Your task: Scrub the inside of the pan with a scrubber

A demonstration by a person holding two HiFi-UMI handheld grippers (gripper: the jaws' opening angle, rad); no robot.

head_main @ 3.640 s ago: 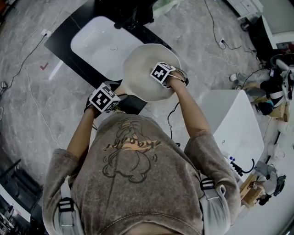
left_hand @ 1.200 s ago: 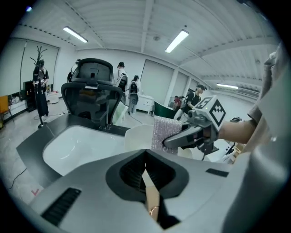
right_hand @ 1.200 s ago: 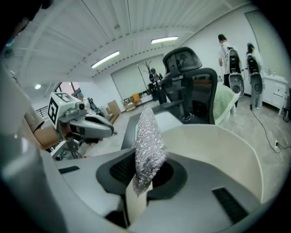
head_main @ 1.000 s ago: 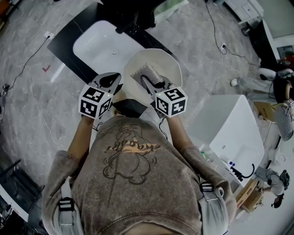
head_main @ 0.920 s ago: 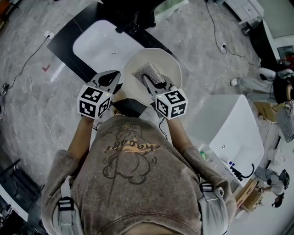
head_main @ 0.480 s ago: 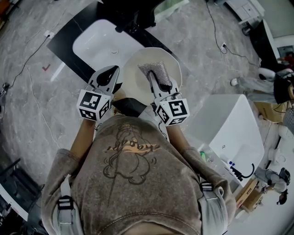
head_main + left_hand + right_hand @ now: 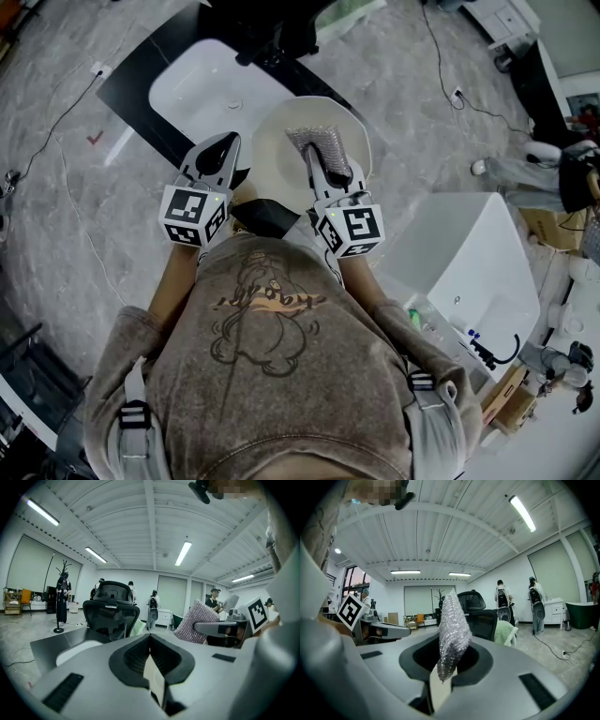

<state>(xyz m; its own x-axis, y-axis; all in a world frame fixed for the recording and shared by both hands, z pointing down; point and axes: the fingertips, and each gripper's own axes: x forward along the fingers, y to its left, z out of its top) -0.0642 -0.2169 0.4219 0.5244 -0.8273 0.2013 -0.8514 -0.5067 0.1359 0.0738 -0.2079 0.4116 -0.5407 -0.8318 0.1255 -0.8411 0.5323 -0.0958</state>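
Scrubber point(image 7: 322, 147), silver mesh, gripped upright between the closed jaws of the right tool point(image 7: 319, 159) and held over the inside of the pan point(image 7: 274, 150); contact with the pan cannot be told. Pan, cream and round, lies before the person over the near edge of the black table point(image 7: 131, 84), beside a white basin point(image 7: 202, 80). Left tool point(image 7: 221, 150), jaws closed on nothing, sits just beside the pan's left rim.
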